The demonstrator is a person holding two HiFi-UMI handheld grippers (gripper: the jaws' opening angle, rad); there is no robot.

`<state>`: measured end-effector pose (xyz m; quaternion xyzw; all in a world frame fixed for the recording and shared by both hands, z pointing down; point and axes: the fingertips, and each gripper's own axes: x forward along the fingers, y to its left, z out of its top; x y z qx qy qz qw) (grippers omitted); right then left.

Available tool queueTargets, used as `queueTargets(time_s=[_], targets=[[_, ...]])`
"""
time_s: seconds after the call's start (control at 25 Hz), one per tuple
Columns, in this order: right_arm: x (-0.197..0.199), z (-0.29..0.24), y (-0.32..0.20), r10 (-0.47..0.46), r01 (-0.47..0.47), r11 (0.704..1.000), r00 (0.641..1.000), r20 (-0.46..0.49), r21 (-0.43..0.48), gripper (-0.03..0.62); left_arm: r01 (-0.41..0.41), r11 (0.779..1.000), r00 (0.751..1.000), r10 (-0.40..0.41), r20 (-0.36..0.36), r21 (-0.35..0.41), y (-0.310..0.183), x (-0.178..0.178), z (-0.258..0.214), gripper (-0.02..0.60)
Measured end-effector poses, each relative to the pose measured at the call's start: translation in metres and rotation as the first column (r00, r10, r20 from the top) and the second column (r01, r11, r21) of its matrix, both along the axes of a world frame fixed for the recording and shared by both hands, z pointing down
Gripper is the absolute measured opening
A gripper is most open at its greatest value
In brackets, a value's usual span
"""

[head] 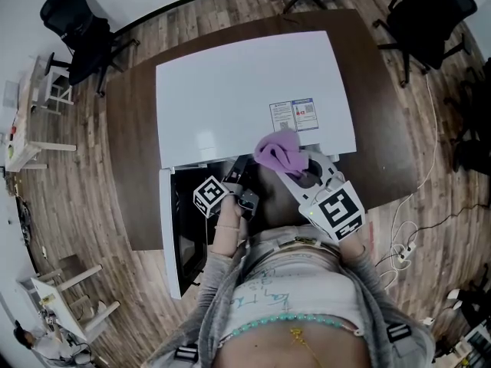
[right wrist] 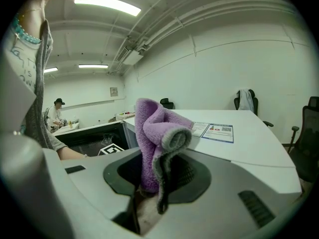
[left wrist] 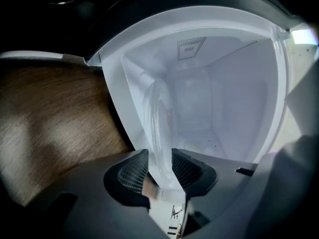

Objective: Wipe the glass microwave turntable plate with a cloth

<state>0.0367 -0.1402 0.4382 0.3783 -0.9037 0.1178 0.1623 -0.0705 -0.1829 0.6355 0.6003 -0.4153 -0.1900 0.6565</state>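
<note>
Room: wood floor (head: 84,175), office chairs (head: 80,25), and a dark brown surface (head: 134,129) carrying a white microwave (head: 245,90).
Obstruction: the open door (head: 182,244) stands left of the cavity, beside the left gripper (left wrist: 159,156).
Plate: the clear glass turntable plate (left wrist: 157,113) lies inside the cavity.
Left fingers: released, one on either side of the plate's rim.
Right gripper (right wrist: 162,171): fingers clenched on the purple cloth (right wrist: 159,128), above the microwave's front right edge.
Edges: white cavity walls stand close around the plate; two labels (head: 294,116) lie behind the cloth.

microwave (head: 253,90) 1 | glass plate (left wrist: 155,114) 1 | cloth (head: 278,152) 1 | table (head: 132,152) 1
</note>
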Motion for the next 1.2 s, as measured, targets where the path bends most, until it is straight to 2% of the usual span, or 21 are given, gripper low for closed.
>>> queueTargets(time_s=[0.08,0.16,0.32,0.64,0.96,1.2], targets=[[0.000,-0.001,0.000,-0.001,0.001,1.000,1.000,0.005,0.000,0.117,0.003,1.000,1.000,-0.003,-0.007,-0.027,0.001,0.000,0.002,0.155],[0.001,0.002,0.000,0.000,0.000,1.000,1.000,-0.004,-0.004,0.117,0.012,0.998,1.000,-0.013,-0.013,-0.058,0.001,-0.001,0.006,0.108],[-0.003,-0.005,-0.002,-0.006,0.006,1.000,1.000,0.022,0.003,0.117,0.026,0.997,0.998,-0.030,-0.048,-0.071,0.001,-0.003,0.008,0.098],[-0.003,-0.007,0.001,-0.015,0.015,1.000,1.000,0.014,0.014,0.117,0.035,0.999,0.997,-0.037,-0.065,-0.026,0.006,-0.005,0.003,0.054],[0.005,-0.004,0.006,-0.002,0.002,1.000,1.000,-0.005,0.020,0.117,0.033,0.999,0.999,-0.032,-0.034,0.035,0.007,-0.010,-0.006,0.046],[0.009,-0.006,0.012,0.015,-0.015,1.000,1.000,-0.004,0.022,0.117,0.029,0.999,0.999,-0.027,-0.047,0.039,0.019,-0.012,-0.010,0.044]])
